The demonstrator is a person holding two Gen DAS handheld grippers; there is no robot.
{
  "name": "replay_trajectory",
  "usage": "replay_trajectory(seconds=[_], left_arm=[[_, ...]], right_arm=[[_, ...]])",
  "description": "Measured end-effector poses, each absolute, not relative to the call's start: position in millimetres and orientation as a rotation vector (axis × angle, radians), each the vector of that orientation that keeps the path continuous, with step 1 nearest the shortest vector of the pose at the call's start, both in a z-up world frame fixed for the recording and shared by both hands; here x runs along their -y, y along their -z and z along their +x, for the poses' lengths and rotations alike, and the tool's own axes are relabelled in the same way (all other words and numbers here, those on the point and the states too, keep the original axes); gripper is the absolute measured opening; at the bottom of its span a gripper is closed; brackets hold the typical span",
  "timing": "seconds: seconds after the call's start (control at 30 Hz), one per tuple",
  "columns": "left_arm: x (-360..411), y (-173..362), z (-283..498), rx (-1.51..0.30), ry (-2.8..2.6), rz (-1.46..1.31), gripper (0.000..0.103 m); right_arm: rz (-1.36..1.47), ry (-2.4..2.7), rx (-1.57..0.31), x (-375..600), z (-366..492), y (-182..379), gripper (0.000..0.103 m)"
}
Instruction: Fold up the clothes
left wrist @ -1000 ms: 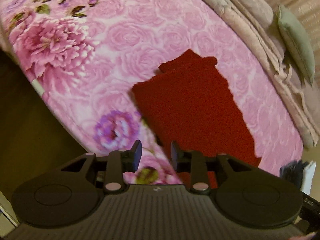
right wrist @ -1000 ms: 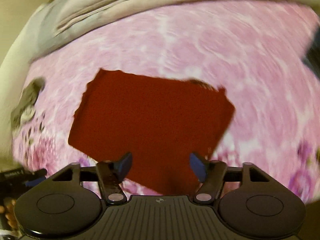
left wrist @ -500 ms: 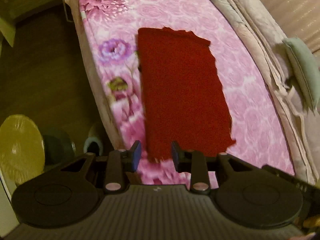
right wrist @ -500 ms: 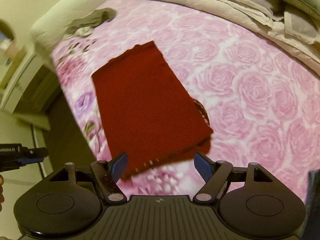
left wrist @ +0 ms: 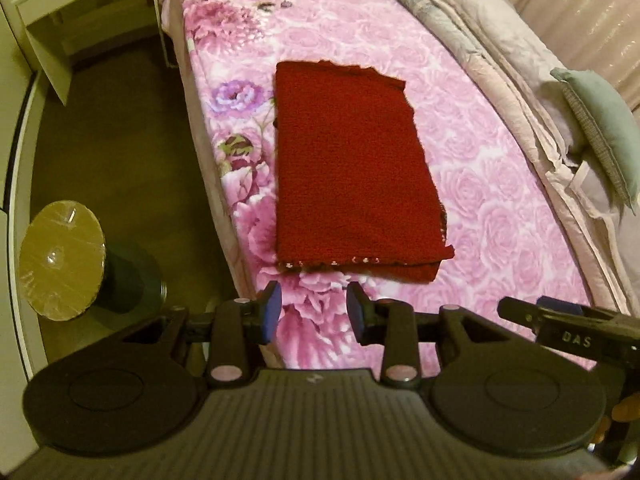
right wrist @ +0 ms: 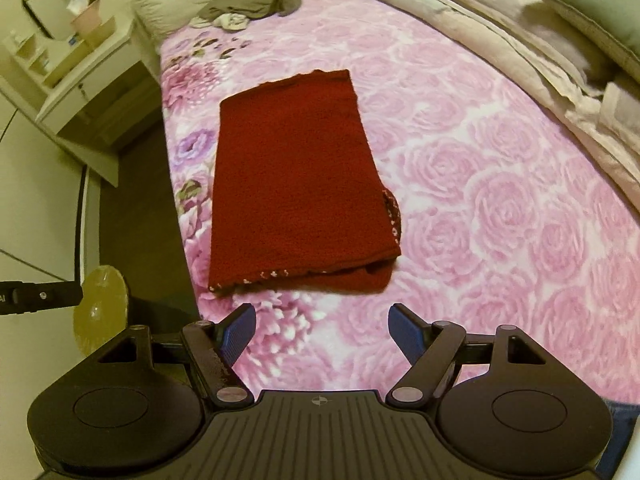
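Note:
A dark red knitted garment lies folded into a flat rectangle on the pink rose-print bed, near the bed's left edge. It also shows in the right wrist view, with a doubled hem at its near end. My left gripper is open and empty, held above the bed just short of the garment's near edge. My right gripper is open wider, empty, and also held back from the near edge. Part of the right gripper shows at the right of the left wrist view.
A grey and white clothes heap lies at the bed's far end. Folded quilts and a green pillow line the right side. A round stool stands on the floor left of the bed, beyond it a white cabinet.
Both grippers have pulled back and up from the garment, so it looks smaller and farther away. The garment lies still. Both grippers stay open and empty.

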State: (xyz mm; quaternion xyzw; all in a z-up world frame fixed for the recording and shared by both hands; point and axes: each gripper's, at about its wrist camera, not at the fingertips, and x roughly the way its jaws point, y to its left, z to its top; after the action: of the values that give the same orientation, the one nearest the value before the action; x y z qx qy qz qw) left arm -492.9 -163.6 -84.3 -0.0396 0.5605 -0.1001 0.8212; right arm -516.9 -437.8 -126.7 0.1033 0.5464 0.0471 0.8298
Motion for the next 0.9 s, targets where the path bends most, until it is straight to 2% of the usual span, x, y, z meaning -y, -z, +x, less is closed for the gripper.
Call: replay_trajectory(seconds=[0.27, 0.9], left_arm=[[173, 75, -515, -1.153, 0.165, -0.069, 0.031], [182, 89, -519, -1.203, 0.127, -0.063, 0.031]], right_arm=[[0.177, -0.133, -1.154, 439, -525, 125, 0.076], [0.149, -0.156, -1.188, 449, -520, 141, 0.076]])
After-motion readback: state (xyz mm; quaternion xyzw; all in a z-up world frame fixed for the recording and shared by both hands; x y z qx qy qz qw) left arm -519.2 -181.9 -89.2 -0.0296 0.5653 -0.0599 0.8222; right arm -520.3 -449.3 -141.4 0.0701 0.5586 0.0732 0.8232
